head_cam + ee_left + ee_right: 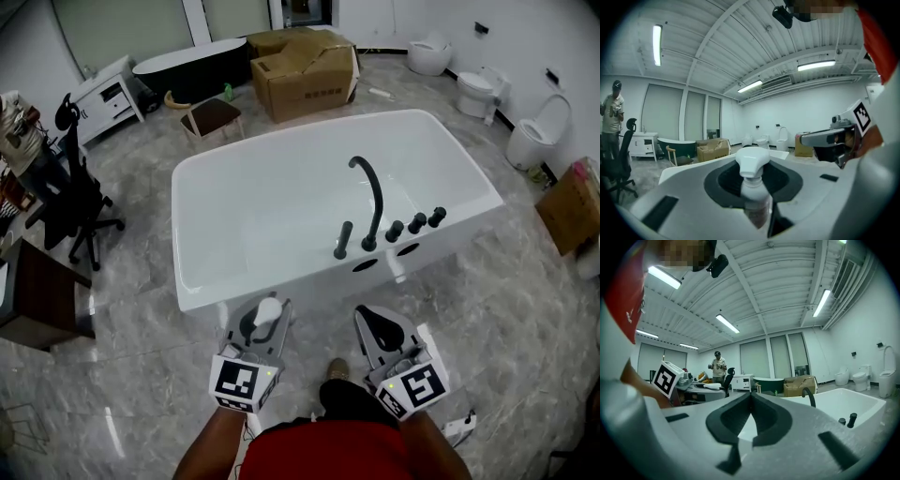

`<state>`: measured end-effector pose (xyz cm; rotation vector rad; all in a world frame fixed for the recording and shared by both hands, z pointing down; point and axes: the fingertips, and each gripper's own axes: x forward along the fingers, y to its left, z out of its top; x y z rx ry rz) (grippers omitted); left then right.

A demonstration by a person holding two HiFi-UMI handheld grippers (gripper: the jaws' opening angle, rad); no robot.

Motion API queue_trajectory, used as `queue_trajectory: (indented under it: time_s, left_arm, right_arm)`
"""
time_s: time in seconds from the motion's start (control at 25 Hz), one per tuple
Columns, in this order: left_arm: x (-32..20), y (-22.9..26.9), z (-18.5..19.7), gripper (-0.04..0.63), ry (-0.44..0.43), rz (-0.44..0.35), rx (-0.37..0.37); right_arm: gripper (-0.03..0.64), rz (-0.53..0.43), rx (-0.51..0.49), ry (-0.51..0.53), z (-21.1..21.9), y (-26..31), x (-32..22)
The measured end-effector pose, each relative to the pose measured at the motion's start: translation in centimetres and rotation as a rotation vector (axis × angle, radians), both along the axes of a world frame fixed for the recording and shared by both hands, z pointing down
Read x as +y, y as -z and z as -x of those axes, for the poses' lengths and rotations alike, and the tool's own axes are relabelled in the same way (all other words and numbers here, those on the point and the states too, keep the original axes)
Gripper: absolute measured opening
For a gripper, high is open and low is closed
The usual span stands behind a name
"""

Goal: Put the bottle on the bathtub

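A small bottle [753, 187] with a white pump cap [268, 309] stands upright between the jaws of my left gripper [260, 322], which is shut on it. The gripper hovers just before the near rim of the white bathtub [309, 292]. My right gripper [382, 326] is beside it to the right, shut with its dark pads meeting and nothing between them [751, 420]. A black curved faucet [369, 202] and several black knobs [415, 223] sit on the tub's near right ledge. The tub [843, 401] shows ahead in the right gripper view.
Cardboard boxes [302, 67] and a dark tub [187, 66] stand behind the bathtub. Toilets [539, 131] line the right wall. An office chair [80, 202] and a desk [28, 295] are at left. A person [718, 366] stands far off.
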<state>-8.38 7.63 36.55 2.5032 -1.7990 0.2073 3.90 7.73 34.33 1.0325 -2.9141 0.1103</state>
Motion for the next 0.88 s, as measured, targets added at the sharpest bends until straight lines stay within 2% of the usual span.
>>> queue_trajectory:
  time_s: [0.2, 0.44, 0.88]
  left_arm:
    - [-5.8, -2.2, 0.4, 0.095, 0.046, 0.007, -0.015]
    - [-11.2, -5.6, 1.2, 0.095, 0.073, 0.053, -0.033]
    - [-17.4, -13.6, 3.3, 0.095, -0.009, 0.113, -0.047]
  right_arm:
    - [0.005, 0.018, 0.007, 0.041, -0.8, -0.3, -5.9]
    - [0.005, 0.042, 0.027, 0.052, -0.5, -0.9, -10.0]
    - [0.005, 0.095, 0.094, -0.069, 0.8, -3.5, -12.7]
